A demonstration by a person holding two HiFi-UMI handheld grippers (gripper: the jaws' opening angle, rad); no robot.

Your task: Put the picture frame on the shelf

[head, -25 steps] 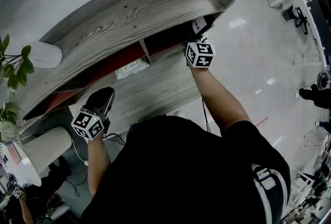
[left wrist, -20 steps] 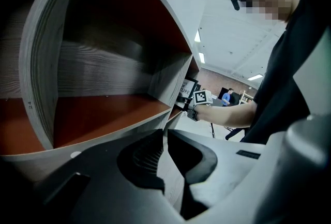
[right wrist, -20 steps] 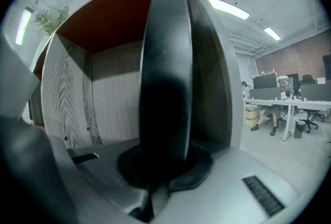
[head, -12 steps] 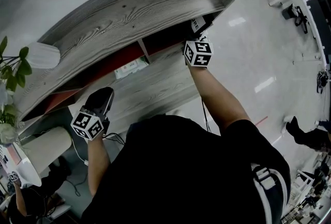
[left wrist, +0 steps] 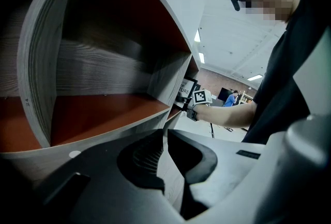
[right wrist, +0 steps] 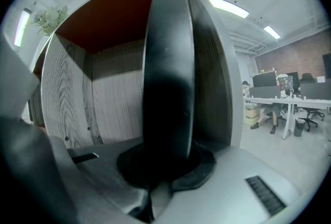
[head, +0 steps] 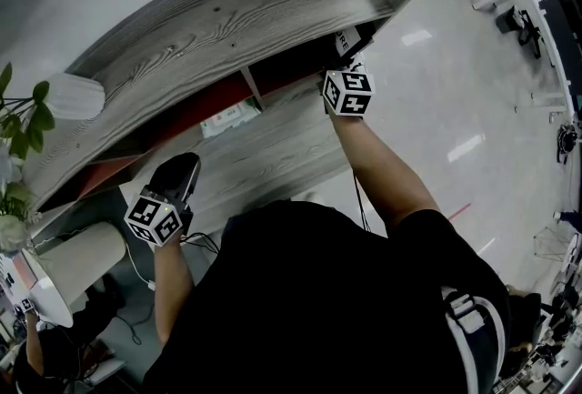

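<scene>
Jaws of right gripper (right wrist: 160, 166) seemingly clamp picture frame (right wrist: 168, 62).

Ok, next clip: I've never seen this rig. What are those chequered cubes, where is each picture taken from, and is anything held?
There is no robot: a person holds a claw tool in each hand, and the chequered cubes are part of those tools. One picture comes from a camera on the person's head, looking down; the other two come from cameras riding on each claw. In front is a grey wooden shelf with red-brown compartments, a plant by its left end. The right claw is shut on a dark picture frame, seen edge-on, at the right-hand compartment. The left claw is shut and empty.
</scene>
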